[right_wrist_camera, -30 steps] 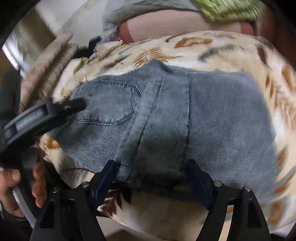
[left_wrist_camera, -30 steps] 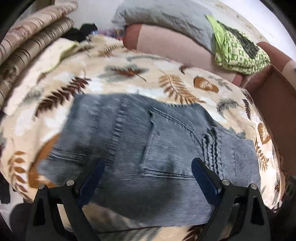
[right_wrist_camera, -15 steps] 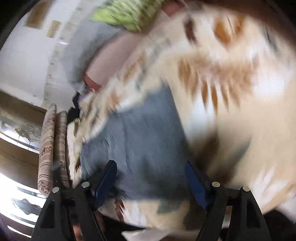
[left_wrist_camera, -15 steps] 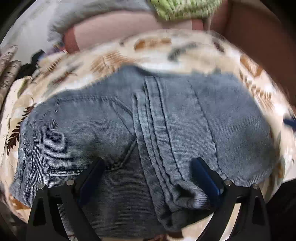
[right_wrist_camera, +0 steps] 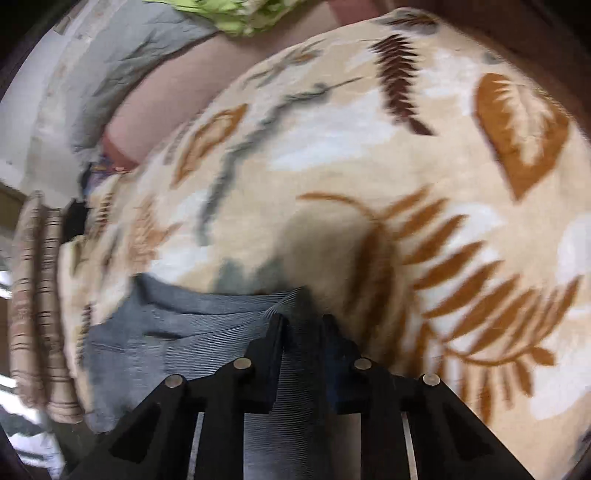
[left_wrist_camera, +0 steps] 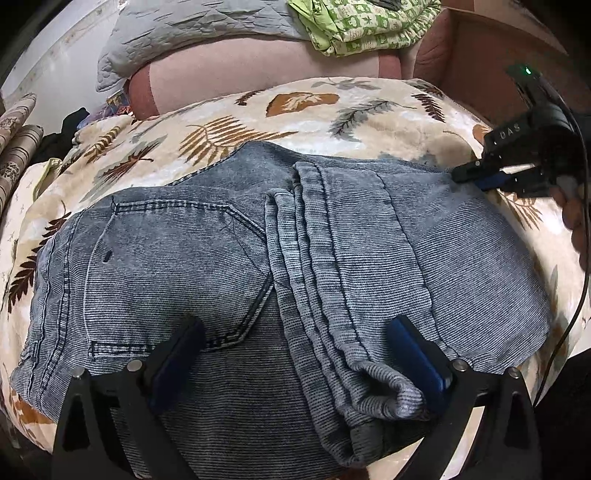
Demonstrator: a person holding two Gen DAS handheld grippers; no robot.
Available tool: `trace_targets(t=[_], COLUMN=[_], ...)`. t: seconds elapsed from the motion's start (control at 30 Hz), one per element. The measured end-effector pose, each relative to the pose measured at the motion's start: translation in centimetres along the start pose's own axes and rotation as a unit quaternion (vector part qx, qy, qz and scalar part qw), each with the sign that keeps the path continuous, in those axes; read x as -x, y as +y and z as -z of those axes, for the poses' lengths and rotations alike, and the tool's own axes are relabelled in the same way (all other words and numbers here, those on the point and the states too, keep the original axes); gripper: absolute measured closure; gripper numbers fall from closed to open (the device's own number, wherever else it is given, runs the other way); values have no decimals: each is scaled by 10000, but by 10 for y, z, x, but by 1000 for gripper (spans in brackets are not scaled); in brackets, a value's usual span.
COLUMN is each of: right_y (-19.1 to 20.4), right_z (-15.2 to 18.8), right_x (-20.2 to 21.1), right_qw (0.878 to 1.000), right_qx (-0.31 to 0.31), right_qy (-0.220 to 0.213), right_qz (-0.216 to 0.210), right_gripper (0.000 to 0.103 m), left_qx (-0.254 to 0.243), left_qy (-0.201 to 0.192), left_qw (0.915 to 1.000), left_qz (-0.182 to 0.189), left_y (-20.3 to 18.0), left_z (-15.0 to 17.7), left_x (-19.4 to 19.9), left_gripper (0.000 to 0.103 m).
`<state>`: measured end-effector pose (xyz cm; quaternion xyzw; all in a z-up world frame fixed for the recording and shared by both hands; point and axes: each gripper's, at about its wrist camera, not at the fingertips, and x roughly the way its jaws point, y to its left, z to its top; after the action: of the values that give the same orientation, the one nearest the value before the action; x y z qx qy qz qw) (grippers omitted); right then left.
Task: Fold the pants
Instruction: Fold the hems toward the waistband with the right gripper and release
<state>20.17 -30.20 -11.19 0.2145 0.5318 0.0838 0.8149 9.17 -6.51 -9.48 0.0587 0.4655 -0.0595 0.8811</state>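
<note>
Grey-blue jeans lie folded on a leaf-print blanket, back pocket up at the left and the leg folded across the right half. My left gripper is open and hovers over the near edge of the jeans, its fingers apart on either side of the folded seam. My right gripper is shut on the far right corner of the jeans; it also shows in the left wrist view, pinching that edge.
A pink cushion with a grey quilt and a green patterned cloth lies behind the blanket. Striped rolled fabric sits at the far left. A brown box wall stands at the back right.
My right gripper swung to the far right edge of the jeans and closed on the fabric. My left gripper shifted right over the folded seam and stays open.
</note>
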Motion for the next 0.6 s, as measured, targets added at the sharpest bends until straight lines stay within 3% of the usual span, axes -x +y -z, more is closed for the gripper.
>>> trace_targets(t=[0.1, 0.2, 0.27, 0.33, 0.37, 0.43, 0.5, 0.6], right_y=[-3, 4, 1, -2, 0, -21, -31, -5], right_z=[11, 35, 62, 89, 99, 113, 113, 99], right_x=[28, 66, 81, 70, 54, 27, 37, 64], right_qw=[9990, 9959, 9913, 9879, 9894, 9933, 9890, 9951], right_qx=[-53, 39, -39, -133, -139, -396, -764, -155], right_qy=[-323, -540, -355, -18, 174, 476, 381, 65], right_qz=[-291, -724, -1264, -1543, -1436, -974, -1210, -973], right_gripper=[78, 73, 72, 70, 69, 72, 76, 72], left_qx=[65, 268, 387, 550, 566, 351, 44, 251], left_qy=[86, -192, -296, -287, -199, 336, 189, -334], left_qw=[9999, 9994, 9987, 9979, 9981, 9988, 9997, 9991], left_qz=[124, 139, 157, 190, 167, 12, -180, -8], left_y=[5, 16, 22, 27, 27, 19, 12, 15], left_z=[-4, -3, -1, 0, 1, 3, 2, -2], left_x=[6, 26, 34, 34, 29, 4, 9, 39], left_gripper=[3, 3, 3, 3, 3, 2, 2, 2])
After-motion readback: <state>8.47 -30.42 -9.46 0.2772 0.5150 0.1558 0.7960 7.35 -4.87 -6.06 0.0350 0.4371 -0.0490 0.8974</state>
